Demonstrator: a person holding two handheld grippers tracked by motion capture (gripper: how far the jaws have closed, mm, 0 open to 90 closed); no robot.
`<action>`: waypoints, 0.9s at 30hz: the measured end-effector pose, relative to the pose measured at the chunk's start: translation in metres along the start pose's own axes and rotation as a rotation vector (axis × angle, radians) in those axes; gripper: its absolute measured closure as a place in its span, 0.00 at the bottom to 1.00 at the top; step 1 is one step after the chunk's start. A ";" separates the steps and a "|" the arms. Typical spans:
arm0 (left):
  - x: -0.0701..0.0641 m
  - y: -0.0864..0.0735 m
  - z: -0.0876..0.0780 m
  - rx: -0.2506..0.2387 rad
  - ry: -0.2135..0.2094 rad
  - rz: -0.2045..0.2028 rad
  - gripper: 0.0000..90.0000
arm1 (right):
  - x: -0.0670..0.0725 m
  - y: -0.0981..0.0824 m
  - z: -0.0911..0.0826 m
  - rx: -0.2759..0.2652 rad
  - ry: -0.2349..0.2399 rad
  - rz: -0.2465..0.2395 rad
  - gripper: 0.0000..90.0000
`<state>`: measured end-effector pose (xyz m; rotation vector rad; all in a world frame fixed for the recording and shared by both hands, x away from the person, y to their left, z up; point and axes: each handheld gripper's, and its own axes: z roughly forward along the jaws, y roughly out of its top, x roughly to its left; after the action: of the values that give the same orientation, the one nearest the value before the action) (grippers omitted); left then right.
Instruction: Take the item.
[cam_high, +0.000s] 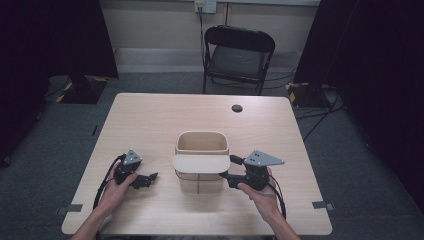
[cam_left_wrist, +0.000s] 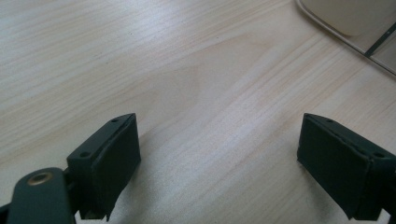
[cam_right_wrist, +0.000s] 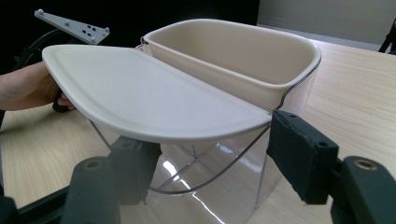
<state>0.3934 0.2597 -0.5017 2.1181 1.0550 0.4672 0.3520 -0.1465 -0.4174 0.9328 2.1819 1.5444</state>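
Observation:
A small bin stands at mid-table: a clear body (cam_high: 200, 184) (cam_right_wrist: 210, 186) holding a beige inner bucket (cam_high: 201, 142) (cam_right_wrist: 243, 46). Its beige lid (cam_high: 201, 163) (cam_right_wrist: 140, 93) lies swung flat toward me over the near half. My right gripper (cam_high: 228, 167) (cam_right_wrist: 212, 140) is at the bin's right side, open, with its jaws set wide on either side of the lid's edge and the clear wall. My left gripper (cam_high: 149, 179) (cam_left_wrist: 219, 128) rests low over bare table to the left of the bin, open with nothing between its jaws.
The wooden table (cam_high: 150, 120) has a round cable hole (cam_high: 237, 108) at the back. A black folding chair (cam_high: 237, 55) stands behind it. In the right gripper view the other hand (cam_right_wrist: 28, 88) and its grey plate (cam_right_wrist: 70, 21) show beyond the lid.

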 end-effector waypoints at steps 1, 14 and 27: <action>0.000 0.000 0.000 0.000 0.000 0.000 0.14 | 0.000 0.000 0.000 0.000 0.000 0.000 0.37; 0.000 0.000 0.000 -0.001 0.002 -0.001 0.14 | -0.001 0.003 0.001 -0.002 -0.001 -0.002 0.38; 0.000 0.000 0.000 -0.001 0.002 -0.001 0.14 | -0.001 0.007 0.003 -0.026 -0.013 -0.005 0.38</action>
<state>0.3933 0.2596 -0.5017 2.1173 1.0564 0.4694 0.3568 -0.1442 -0.4122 0.9264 2.1482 1.5560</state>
